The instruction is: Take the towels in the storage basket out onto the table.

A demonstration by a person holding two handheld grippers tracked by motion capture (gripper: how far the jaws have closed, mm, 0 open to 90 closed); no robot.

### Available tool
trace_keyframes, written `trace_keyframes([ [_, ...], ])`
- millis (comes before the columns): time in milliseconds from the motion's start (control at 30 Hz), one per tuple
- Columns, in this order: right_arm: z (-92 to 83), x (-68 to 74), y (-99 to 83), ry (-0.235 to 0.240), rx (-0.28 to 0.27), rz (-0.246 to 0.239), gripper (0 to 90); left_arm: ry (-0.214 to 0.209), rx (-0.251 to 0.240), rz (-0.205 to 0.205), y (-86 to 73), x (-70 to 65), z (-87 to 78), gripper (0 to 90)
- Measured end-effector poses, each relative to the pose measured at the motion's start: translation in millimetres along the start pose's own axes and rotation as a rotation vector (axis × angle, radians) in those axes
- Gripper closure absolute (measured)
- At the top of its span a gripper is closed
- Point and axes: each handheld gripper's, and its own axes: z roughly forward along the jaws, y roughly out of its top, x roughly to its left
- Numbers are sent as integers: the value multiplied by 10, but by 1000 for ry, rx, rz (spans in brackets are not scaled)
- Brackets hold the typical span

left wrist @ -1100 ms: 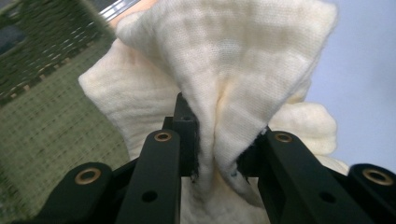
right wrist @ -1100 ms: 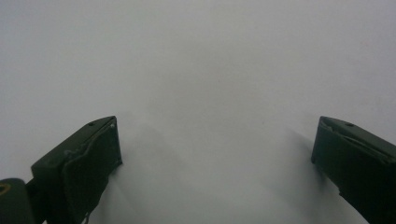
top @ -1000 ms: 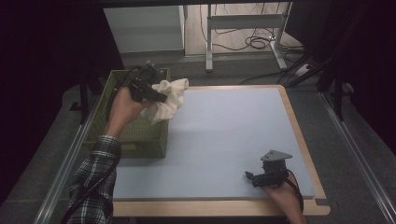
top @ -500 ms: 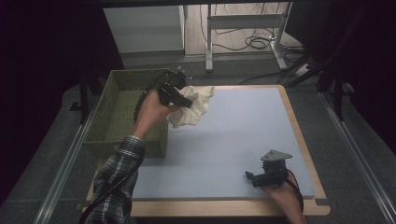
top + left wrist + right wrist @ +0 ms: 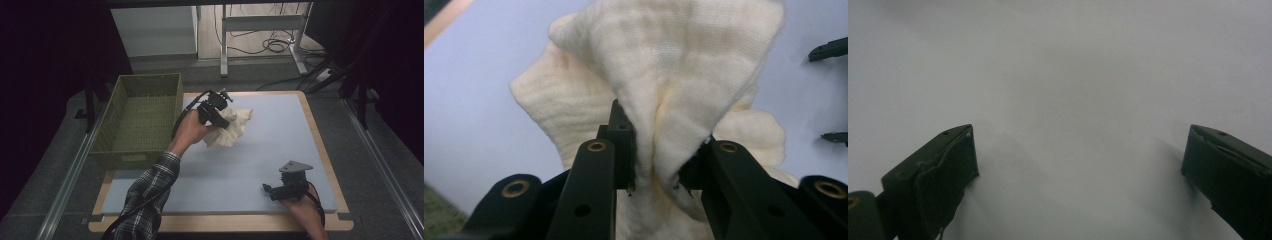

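Left tongs (image 5: 656, 165) pinch a cream cloth (image 5: 674, 75), bunched over the tabletop (image 5: 280, 150) at about 11 o'clock, beside the green basket (image 5: 145, 120). Right tongs (image 5: 1078, 165) wide open, empty. Risk: thin fold slips free, cloth drops crumpled.

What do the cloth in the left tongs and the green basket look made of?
Cream crumpled cloth: soft woven cotton-like fabric, matte; a fine waffle weave shows and it folds limply. Olive-green rectangular basket: probably moulded plastic, dull; its walls show a regular lattice of small holes.
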Motion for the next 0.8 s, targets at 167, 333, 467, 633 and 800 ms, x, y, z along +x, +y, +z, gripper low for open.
trace_keyframes([
  [167, 1, -1, -1, -1, 0, -2, 13, 2, 5, 20, 19, -123, 245, 728],
  [333, 1, -3, -1, -1, -1, -4, 13, -20, 6, 33, 24, -223, 483, 726],
  [467, 0, -2, -1, -1, -1, -3, 13, -43, 16, 43, 14, -296, 684, 717],
  [633, 1, -2, -1, -1, -1, -3, 13, -67, 30, 54, -15, -380, 916, 706],
  [800, 1, -3, -1, -1, -2, -4, 13, -94, 38, 57, -44, -428, 1086, 597],
])
